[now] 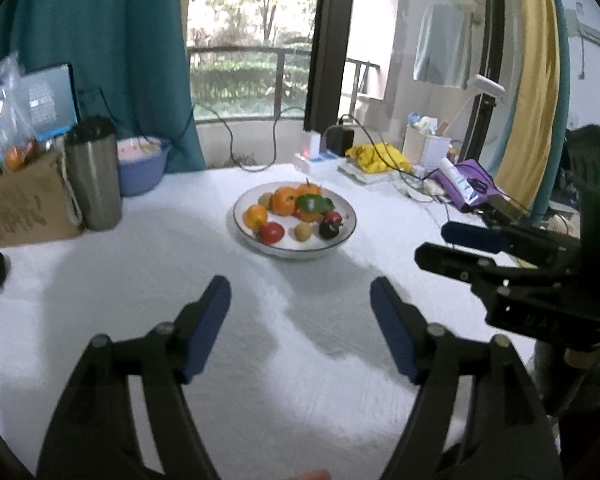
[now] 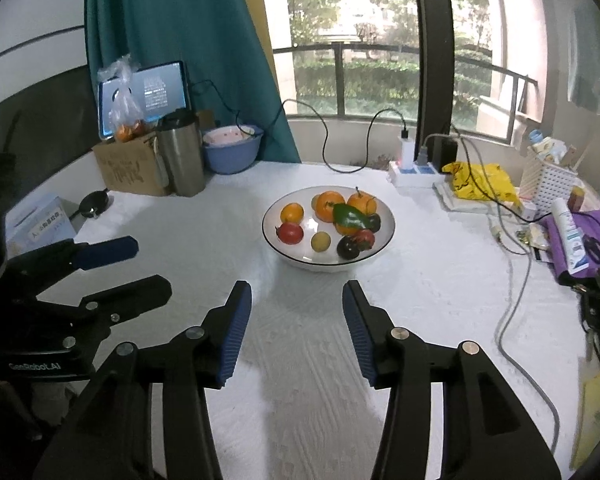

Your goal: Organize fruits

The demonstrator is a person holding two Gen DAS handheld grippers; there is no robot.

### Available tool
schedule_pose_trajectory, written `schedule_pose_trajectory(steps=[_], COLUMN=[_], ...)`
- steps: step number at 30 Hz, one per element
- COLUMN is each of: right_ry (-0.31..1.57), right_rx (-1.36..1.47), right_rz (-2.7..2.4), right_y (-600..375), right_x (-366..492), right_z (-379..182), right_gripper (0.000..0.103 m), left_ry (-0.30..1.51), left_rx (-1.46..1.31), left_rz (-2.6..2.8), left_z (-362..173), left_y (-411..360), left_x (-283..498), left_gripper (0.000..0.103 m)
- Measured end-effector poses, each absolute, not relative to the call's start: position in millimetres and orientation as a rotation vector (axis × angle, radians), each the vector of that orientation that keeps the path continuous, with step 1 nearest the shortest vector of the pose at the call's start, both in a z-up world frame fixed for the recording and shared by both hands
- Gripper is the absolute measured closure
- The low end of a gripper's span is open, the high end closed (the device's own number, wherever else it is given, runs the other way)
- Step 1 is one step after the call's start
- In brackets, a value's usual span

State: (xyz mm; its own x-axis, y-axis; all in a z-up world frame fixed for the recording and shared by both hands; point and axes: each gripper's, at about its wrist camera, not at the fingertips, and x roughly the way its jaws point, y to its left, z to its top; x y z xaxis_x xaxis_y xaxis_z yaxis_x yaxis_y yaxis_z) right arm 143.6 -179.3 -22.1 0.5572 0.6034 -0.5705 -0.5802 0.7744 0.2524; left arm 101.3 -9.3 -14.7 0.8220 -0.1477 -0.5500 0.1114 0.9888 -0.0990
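A white bowl [image 1: 240, 204] [image 2: 386, 216] with a dark rim stands mid-table and holds several fruits: oranges [image 1: 285, 200] [image 2: 329, 206], a green pepper [image 1: 313, 203] [image 2: 350, 216], a red tomato [image 1: 271, 233] [image 2: 290, 233], a small yellow-green fruit [image 1: 302, 232] [image 2: 321, 241] and a dark fruit [image 1: 329, 229] [image 2: 348, 247]. My left gripper [image 1: 300, 292] [image 2: 124, 264] is open and empty, above the cloth in front of the bowl. My right gripper [image 2: 297, 296] [image 1: 436, 246] is open and empty, also short of the bowl, to the right of the left one.
A steel tumbler [image 1: 94, 176] [image 2: 180, 156], cardboard box [image 1: 24, 208] [image 2: 128, 168], blue basin [image 1: 142, 164] [image 2: 232, 152] and tablet [image 2: 144, 94] stand at the back left. A power strip [image 2: 414, 170], cables, yellow bag [image 2: 480, 182], white basket [image 2: 550, 182] and purple pouch [image 2: 580, 240] line the right side.
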Motion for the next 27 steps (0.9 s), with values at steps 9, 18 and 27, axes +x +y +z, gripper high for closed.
schedule_pose_trajectory(steps=[9,18,27], right_ry=[0.595,0.496,0.453], right_rx=[0.053,0.08,0.096], right_rz=[0.627,0.596,0.507], right_y=[-205.8,-233.2,-260.5], right_x=[119.2,97.4,88.3], right_z=[7.8,41.2,49.1], right_gripper=[0.026,0.023,0.023], left_ry=[0.458,0.414,0.387], left_rx=[-0.054,-0.041,-0.062], left_rz=[-0.13,-0.067,-0.035], left_z=[17.8,43.8,48.0], left_y=[-11.7,-9.8,0.9], left_x=[68.4,56.4,45.8], left_gripper=[0.012,0.008,0.008])
